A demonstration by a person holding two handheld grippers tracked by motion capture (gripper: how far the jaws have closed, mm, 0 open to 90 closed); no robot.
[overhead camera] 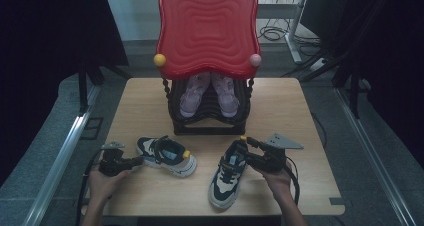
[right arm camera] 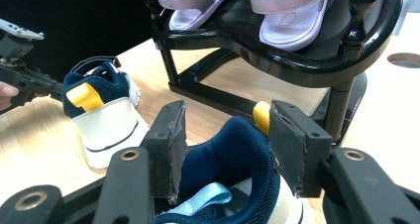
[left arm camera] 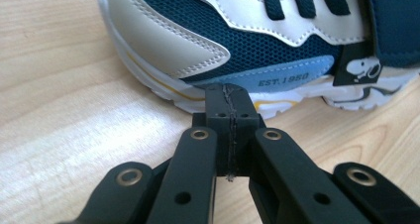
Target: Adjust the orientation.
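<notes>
- While my right gripper (right arm camera: 225,149) straddles the right shoe's (overhead camera: 227,173) heel collar, jaws spread, that shoe sits on the table (overhead camera: 150,106).
- Left gripper (left arm camera: 229,105): pressed together, beside left shoe (left arm camera: 257,40).
- Judgement: light, soft; I'd pinch the stiffer collar.

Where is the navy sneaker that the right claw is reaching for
In the high view the navy sneaker lies on the table's right half, in front of the black shoe rack, with the right claw around its heel collar.
</notes>
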